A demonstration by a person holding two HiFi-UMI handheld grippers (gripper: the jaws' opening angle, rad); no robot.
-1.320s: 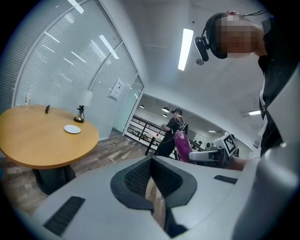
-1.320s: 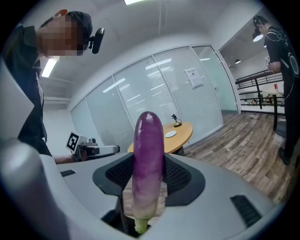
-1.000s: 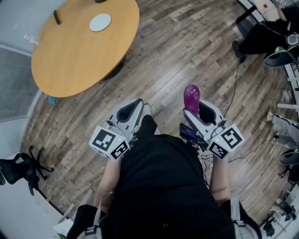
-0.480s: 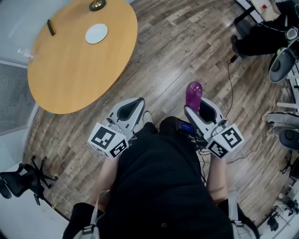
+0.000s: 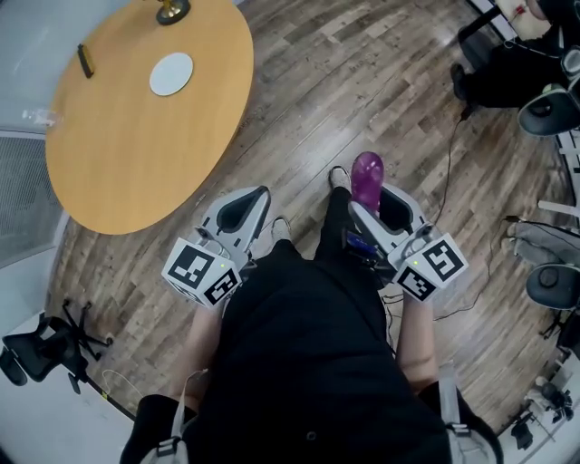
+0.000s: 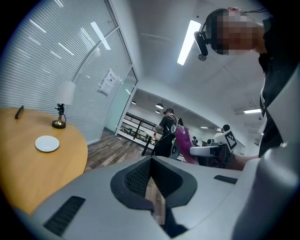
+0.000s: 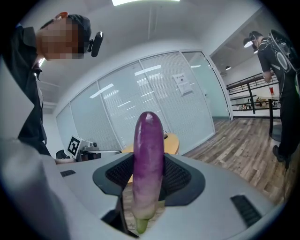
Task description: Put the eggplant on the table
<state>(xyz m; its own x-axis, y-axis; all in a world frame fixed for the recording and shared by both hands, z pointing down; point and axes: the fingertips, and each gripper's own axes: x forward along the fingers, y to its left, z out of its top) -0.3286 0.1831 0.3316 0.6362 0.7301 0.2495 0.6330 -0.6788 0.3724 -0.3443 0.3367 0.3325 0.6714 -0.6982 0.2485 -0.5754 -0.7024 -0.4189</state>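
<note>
Within right tool [image 7: 149, 179], eggplant [image 7: 148, 150] upright, stem down.

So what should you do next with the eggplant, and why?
Probably carry the eggplant over to the table. The right gripper is clamped on it, but it's over the floor, and the table is off to the upper left in the head view.

open wood floor [image 5: 299, 100] runs up to the round table [image 5: 127, 172]. the tabletop's near half lies bare; a plate [image 5: 171, 73], a lamp [image 5: 169, 11] and a dark bar [image 5: 84, 61] stand toward its far edge. an office chair [image 5: 36, 344] sits off left.
</note>
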